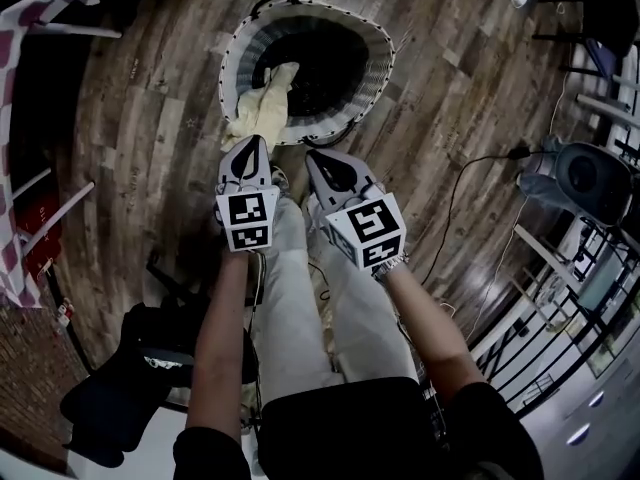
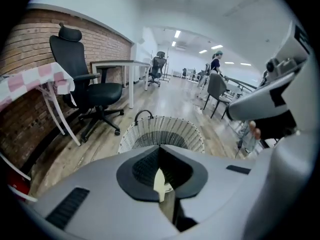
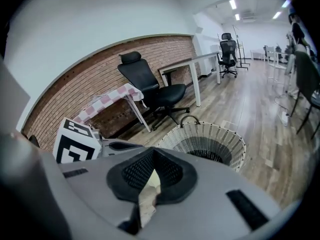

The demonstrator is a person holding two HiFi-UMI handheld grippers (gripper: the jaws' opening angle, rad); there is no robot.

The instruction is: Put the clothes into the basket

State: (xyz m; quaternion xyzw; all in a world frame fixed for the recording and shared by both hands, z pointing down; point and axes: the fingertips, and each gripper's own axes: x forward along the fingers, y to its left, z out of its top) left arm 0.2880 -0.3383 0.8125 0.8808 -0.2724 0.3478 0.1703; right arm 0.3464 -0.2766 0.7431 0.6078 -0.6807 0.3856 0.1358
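One black chair [image 1: 120, 388] stands at the near left on the wooden floor [image 1: 150, 148], with a pink-and-white checked cloth [image 1: 12, 38] at the far left edge. Right of the chair, the left tongs [image 1: 250, 146] are held out over the floor, pointing toward the basket, their jaws pressed together. In the left gripper view a thin pale strip shows in the slit between them; I cannot tell whether it is nipped fabric or only something seen beyond. Just past their tip is the pale yellow garment [image 1: 262, 103], draped over the near left rim of the white wicker basket [image 1: 375, 68]. One end of it lies down inside the dark hollow and the other hangs outside toward the floor. The right tongs [image 1: 316, 156] are just beside the left pair, close to the basket's near rim and apart from the garment in the head view. Their jaws are likewise together, with a similar pale strip in the slit. A black cable [image 1: 452, 203] trails across the floor at the right.
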